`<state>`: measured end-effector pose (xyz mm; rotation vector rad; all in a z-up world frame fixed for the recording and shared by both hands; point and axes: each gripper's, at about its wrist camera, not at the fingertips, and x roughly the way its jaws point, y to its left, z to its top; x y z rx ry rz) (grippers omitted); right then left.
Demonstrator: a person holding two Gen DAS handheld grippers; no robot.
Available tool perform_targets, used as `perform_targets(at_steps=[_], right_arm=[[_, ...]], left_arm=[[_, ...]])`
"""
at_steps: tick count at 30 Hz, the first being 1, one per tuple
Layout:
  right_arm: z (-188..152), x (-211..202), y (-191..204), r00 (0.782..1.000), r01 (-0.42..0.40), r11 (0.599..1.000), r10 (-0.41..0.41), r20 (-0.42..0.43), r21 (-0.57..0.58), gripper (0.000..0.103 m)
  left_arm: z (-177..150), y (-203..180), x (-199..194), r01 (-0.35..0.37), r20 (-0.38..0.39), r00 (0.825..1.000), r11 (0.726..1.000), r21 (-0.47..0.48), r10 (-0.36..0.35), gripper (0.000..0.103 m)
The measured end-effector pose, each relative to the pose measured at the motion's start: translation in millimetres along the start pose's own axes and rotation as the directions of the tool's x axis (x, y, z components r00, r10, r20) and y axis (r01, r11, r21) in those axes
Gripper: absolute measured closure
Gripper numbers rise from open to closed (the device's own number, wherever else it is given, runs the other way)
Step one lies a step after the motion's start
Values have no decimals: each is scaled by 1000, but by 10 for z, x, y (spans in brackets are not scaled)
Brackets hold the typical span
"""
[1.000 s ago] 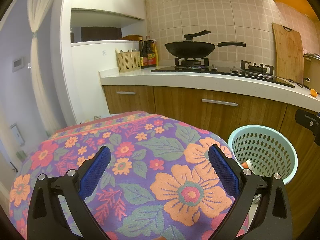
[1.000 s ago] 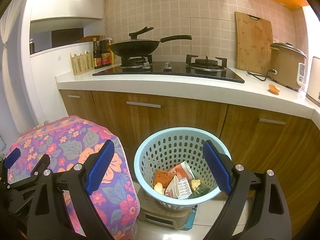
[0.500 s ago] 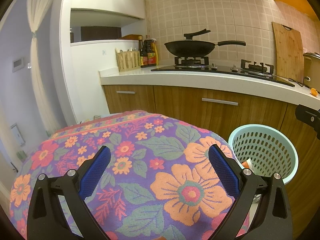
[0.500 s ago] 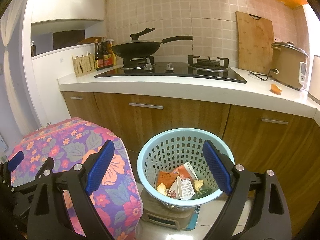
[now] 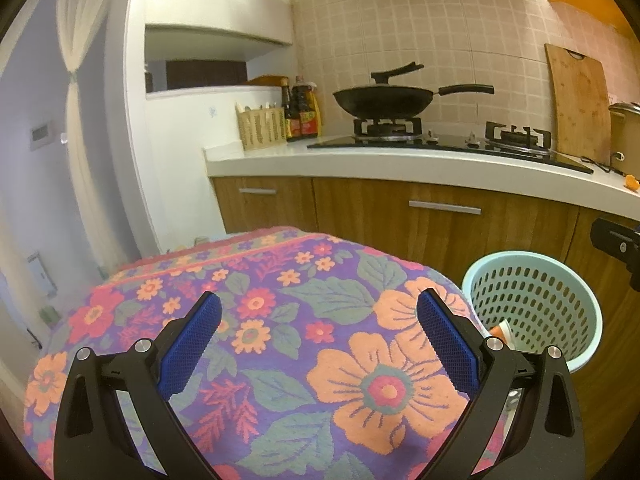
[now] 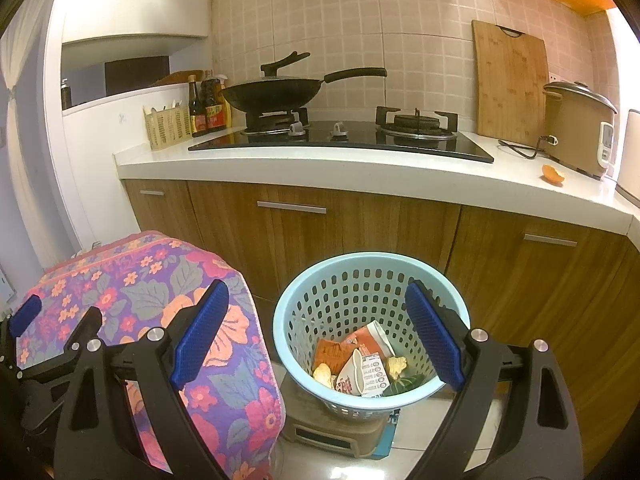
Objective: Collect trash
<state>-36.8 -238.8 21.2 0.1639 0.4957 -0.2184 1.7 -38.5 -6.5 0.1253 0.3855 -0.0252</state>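
Trash (image 6: 362,364) lies in the bottom of the pale blue perforated basket (image 6: 320,280), which stands on the floor against the wooden cabinets: orange wrappers, a printed white carton and some yellowish scraps. One stray orange peel (image 6: 553,173) sits on the white countertop (image 6: 360,168), just beside the rice cooker (image 6: 576,128) and well apart from the basket. The right gripper (image 6: 316,334) hangs above the basket with its jaws spread wide and nothing between them; the left gripper (image 5: 320,344) is likewise spread and empty, over the floral cloth (image 5: 280,280) draped beside the basket. Judged from this, a deposit looks complete and the collecting step is between items. The next move likely calls for the right gripper to rise to counter height, reach toward the peel, and close on it squarely, since a thin curled peel may slide on the smooth surface.
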Motion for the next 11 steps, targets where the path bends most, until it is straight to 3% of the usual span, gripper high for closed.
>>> perform_targets(at_steps=[11], right_arm=[[-12,21,-1,1000,0,1000,0,-6,-2,18]], left_arm=[[44,74,55,40,-40,998,998,-41,-42,8]])
